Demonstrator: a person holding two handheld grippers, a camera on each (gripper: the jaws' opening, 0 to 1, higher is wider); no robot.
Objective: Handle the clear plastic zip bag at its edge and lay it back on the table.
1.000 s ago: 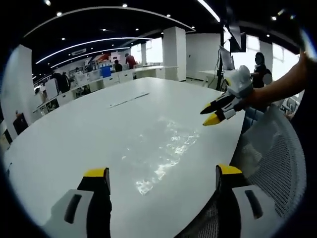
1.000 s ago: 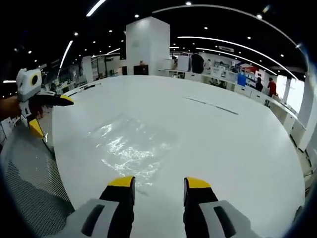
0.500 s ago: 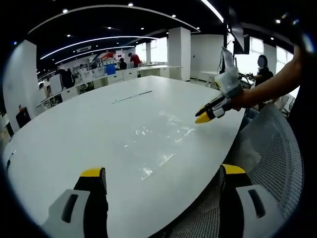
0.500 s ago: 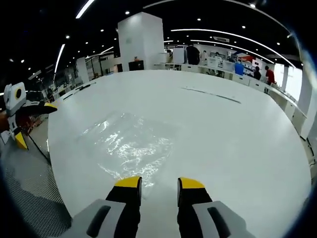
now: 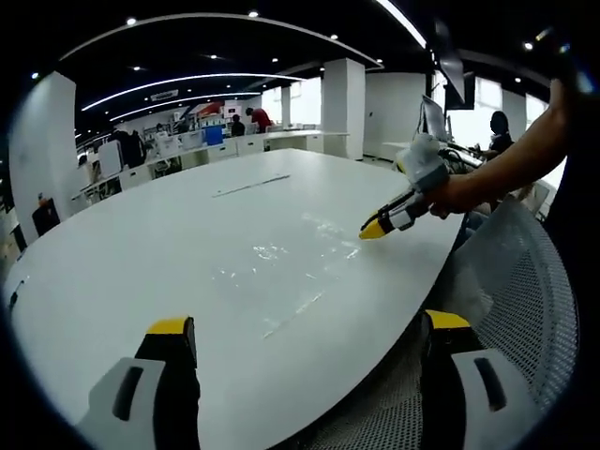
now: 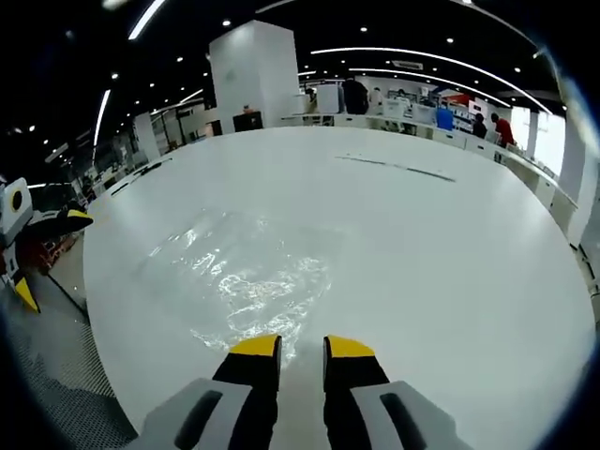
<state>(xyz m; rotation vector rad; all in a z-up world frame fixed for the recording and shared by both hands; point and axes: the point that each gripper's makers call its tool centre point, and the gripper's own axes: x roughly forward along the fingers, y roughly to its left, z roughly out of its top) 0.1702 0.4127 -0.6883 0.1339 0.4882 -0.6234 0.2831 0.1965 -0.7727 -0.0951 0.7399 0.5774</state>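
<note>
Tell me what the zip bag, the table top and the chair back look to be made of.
Zip bag: thin clear plastic film, glossy; crinkles throw bright glints and the table shows through it.
Table top: a smooth white surface with a faint sheen, perhaps laminate; ceiling lights reflect only softly.
Chair back: pale mesh, probably woven fabric, matte; a fine grid of holes shows across it.

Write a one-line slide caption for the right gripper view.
Right gripper, jaws nearly closed, at the near edge of a clear plastic bag lying on a white table.

Bright ceiling strips light a glossy white table [image 6: 450, 253]; glare on the bag [image 6: 248, 272]; edges bend and darken
</note>
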